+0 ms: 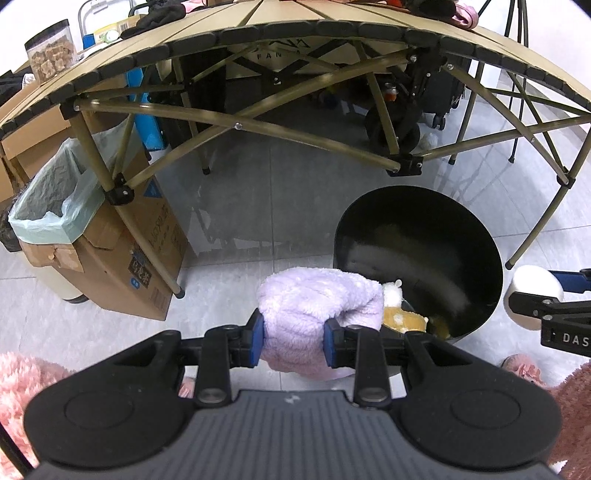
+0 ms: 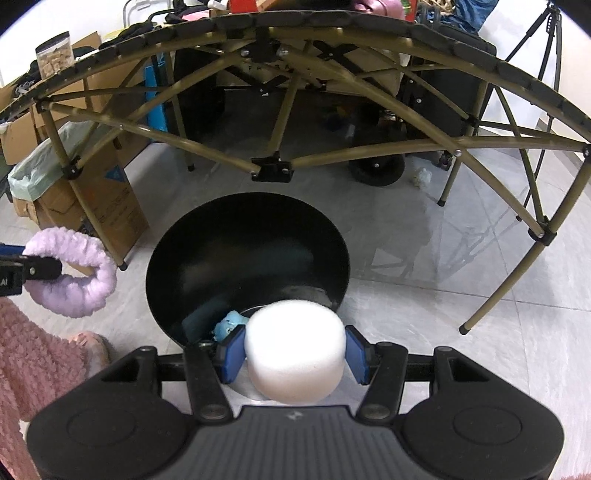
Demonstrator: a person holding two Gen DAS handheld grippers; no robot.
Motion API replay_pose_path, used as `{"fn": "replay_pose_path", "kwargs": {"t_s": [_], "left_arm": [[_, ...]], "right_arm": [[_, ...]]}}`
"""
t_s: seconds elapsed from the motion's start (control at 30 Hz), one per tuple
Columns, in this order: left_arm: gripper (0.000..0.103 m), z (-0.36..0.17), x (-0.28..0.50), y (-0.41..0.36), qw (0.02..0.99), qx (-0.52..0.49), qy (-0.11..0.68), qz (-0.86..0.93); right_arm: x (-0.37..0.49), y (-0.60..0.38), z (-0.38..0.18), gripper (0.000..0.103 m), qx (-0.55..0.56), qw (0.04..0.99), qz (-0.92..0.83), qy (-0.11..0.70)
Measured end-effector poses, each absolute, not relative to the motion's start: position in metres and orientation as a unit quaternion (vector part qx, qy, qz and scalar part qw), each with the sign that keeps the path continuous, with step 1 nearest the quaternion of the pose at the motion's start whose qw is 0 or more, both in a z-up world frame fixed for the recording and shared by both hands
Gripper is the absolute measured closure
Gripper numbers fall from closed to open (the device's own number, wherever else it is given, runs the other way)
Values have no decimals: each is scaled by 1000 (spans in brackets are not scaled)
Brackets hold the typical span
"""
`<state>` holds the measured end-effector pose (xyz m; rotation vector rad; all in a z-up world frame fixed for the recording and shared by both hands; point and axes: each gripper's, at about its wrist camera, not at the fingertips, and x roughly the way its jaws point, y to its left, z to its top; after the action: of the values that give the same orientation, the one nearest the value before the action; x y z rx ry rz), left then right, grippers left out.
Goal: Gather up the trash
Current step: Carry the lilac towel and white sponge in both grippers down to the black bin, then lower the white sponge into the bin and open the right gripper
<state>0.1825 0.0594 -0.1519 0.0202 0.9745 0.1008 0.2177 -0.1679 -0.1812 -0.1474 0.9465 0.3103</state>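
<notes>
My left gripper (image 1: 294,341) is shut on a fluffy purple ring (image 1: 317,308), held just left of a black trash bin (image 1: 424,218) on the floor. The ring also shows at the left of the right wrist view (image 2: 74,275). My right gripper (image 2: 294,350) is shut on a white foam cylinder (image 2: 295,347), held over the near rim of the bin (image 2: 247,236). The cylinder also shows at the right edge of the left wrist view (image 1: 532,295). Inside the bin lie a yellow and white plush item (image 1: 400,314) and a blue item (image 2: 229,325).
A folding camp table (image 1: 295,29) with olive legs spans above the bin. A cardboard box with a green bag liner (image 1: 55,199) stands at the left. A crumpled paper (image 2: 421,177) lies on the tiled floor behind. Pink fluffy slippers (image 2: 88,347) are near.
</notes>
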Motion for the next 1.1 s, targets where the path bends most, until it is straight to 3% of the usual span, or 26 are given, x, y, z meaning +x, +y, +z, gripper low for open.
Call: {"fn": "replay_pose_path", "kwargs": {"t_s": [1.1], "left_arm": [[72,-165,192,70,862,-6,503,66]], "right_arm": [[273,-100,-201,48,-79,863,170,469]]}}
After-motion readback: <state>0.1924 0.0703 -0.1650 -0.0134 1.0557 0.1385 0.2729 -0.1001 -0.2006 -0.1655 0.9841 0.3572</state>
